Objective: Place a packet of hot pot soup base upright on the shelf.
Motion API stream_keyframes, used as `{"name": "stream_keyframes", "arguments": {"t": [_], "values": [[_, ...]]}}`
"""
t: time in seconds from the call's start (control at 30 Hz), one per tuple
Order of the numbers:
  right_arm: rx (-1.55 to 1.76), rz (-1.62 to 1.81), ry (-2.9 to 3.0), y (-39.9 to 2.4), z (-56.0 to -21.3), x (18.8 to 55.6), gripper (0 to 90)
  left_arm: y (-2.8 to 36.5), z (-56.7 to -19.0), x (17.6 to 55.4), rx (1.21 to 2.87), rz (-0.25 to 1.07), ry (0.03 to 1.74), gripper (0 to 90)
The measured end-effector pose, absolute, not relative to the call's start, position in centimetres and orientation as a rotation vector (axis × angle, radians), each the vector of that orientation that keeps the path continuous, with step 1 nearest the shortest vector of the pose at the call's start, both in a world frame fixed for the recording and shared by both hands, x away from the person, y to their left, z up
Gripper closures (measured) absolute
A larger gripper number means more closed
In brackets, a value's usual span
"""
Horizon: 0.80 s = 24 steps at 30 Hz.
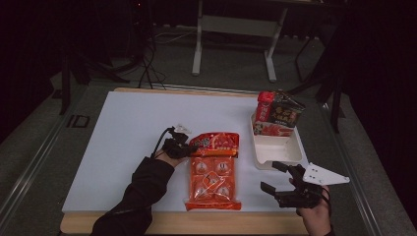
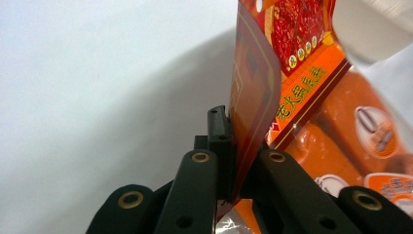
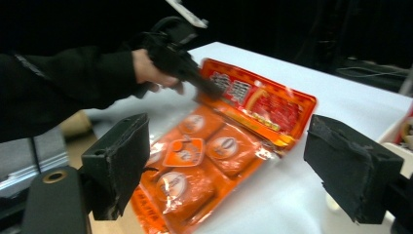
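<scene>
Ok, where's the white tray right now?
In the high view the white tray sits near the table's right edge, right of the orange snack bag, with packets standing at its far end.

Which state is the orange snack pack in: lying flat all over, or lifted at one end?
Lifted at one end. The left gripper is shut on the orange snack pack at its top edge, which curls upward; the rest lies on the table.
</scene>
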State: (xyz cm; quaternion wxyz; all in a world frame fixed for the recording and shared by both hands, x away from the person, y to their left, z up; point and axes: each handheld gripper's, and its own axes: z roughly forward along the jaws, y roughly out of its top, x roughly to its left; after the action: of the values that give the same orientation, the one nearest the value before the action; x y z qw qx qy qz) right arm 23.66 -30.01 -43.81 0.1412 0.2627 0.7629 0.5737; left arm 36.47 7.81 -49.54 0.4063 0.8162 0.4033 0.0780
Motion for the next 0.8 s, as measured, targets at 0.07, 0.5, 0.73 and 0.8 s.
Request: {"name": "stream_keyframes", "arguments": {"t": [0.07,0.5,0.73,0.8], "values": [[0.772,1.676,2.191,-30.2,-43.5,23.7,16.8,7.8,-48.7,36.0,2.058,0.218,0.981,89.5],[0.766,1.584,2.195,-29.2,-43.0,24.6,11.5,8.2,-45.1,33.3,2.002,0.239,0.882,89.6],[0.792,1.581,2.215,-28.7,-43.0,25.0,11.7,8.2,-44.1,32.1,1.98,0.243,0.839,89.7],[0.783,1.586,2.21,-28.8,-42.9,25.0,13.0,8.2,-44.0,31.9,1.978,0.248,0.828,89.7]]}}
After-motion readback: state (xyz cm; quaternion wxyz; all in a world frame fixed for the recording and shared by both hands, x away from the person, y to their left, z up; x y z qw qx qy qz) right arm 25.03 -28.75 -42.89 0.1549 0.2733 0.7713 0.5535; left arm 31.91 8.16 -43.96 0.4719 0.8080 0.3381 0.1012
